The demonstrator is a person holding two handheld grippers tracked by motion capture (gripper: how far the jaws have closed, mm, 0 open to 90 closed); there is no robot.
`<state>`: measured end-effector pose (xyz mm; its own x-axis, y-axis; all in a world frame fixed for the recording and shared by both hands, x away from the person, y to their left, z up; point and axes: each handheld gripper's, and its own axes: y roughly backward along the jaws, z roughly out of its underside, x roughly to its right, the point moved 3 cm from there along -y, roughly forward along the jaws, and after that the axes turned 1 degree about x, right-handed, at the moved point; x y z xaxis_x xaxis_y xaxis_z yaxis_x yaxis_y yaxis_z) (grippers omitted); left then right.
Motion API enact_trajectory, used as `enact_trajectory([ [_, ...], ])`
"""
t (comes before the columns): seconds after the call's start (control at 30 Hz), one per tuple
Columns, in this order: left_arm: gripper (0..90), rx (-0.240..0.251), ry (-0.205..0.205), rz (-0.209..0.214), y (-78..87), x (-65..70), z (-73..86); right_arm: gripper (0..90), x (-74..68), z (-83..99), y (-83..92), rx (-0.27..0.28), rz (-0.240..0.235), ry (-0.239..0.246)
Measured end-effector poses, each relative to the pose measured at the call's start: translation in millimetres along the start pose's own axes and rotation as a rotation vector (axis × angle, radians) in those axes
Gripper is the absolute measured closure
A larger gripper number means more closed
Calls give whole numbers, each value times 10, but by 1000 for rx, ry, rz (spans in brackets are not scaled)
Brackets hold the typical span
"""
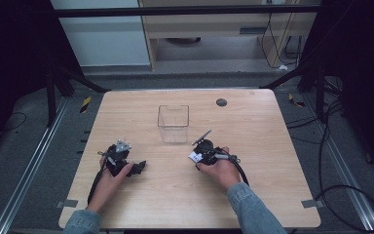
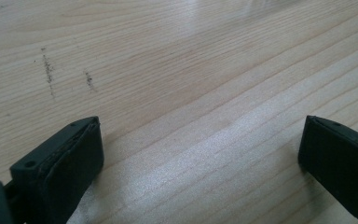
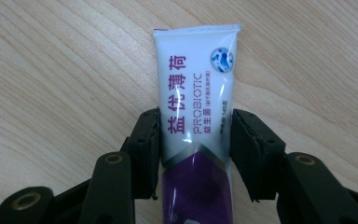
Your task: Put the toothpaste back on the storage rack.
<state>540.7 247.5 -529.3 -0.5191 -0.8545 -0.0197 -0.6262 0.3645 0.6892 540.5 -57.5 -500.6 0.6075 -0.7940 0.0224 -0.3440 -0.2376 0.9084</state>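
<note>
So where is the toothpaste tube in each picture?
High view: the toothpaste tube is a small white bit under the right gripper, just in front of the clear box.
Left gripper view: not in this picture; open jaws over bare wood.
Right gripper view: middle of the picture, both jaws pressed against its sides.
Shared landmark: the pale wooden table.

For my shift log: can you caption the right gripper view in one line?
Right hand-held gripper closed on a white-and-purple toothpaste tube lying on the wooden table.
</note>
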Motion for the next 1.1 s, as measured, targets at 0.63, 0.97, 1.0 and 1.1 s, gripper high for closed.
enact_trajectory([
  [0.63,0,0,0,0,0,0,0,674,-26,-8,30,-5,54,64],
  [0.97,0,0,0,0,0,0,0,762,17,4,80,14,27,35],
  [1.0,0,0,0,0,0,0,0,769,24,8,89,19,27,29],
  [1.1,0,-1,-1,0,1,-1,0,786,49,26,118,43,7,3],
])
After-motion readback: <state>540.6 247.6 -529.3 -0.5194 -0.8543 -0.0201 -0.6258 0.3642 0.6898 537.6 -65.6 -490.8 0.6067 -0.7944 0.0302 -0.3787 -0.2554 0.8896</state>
